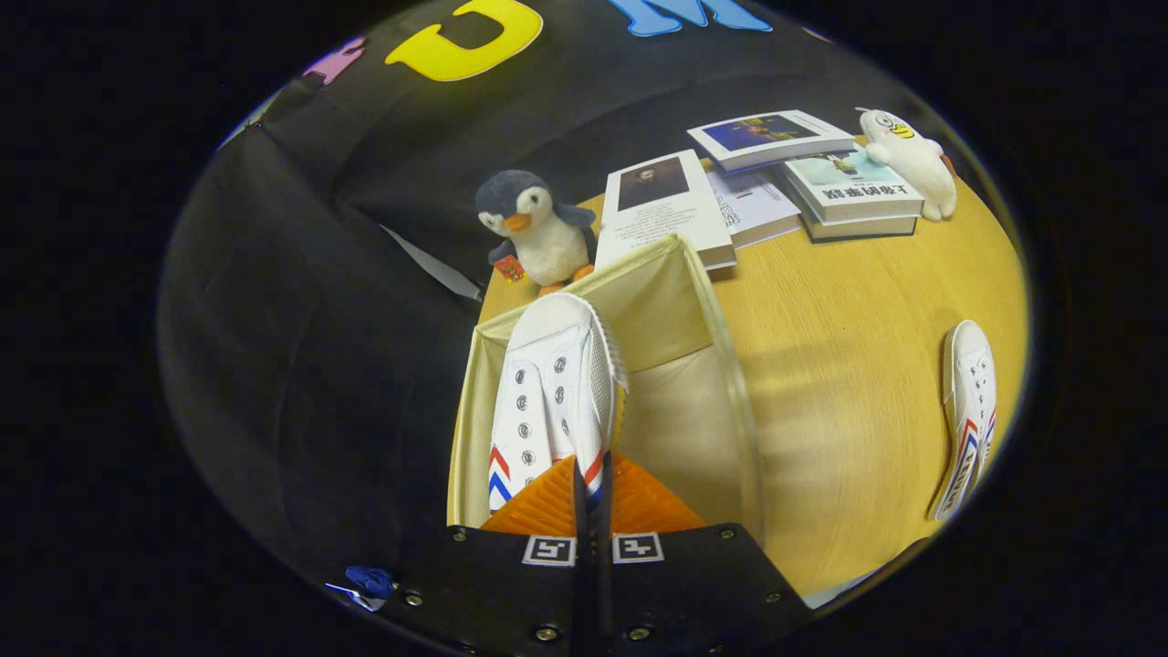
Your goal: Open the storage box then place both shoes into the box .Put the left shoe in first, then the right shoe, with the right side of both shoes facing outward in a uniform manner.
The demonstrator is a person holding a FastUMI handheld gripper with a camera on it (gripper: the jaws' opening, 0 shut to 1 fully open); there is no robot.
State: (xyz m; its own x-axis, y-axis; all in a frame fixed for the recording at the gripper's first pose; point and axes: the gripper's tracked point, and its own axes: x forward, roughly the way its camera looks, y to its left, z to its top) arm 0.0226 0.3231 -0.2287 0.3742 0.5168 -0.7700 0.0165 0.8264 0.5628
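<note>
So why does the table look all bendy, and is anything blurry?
In the gripper view, the fisheye lens bows the table and storage box; the shoe pinched in the gripper looks sharp, while the other shoe near the rim stretches and softens.

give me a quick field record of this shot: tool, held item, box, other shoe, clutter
tool: tool, orange fingers closed on the heel side of a shoe
held item: white canvas shoe with red and blue stripes, toe pointing away, held over the box
box: beige storage box, open, on the wooden table
other shoe: second white shoe lying on the table, apart from the box
clutter: penguin plush, books, white plush beyond the box
</note>
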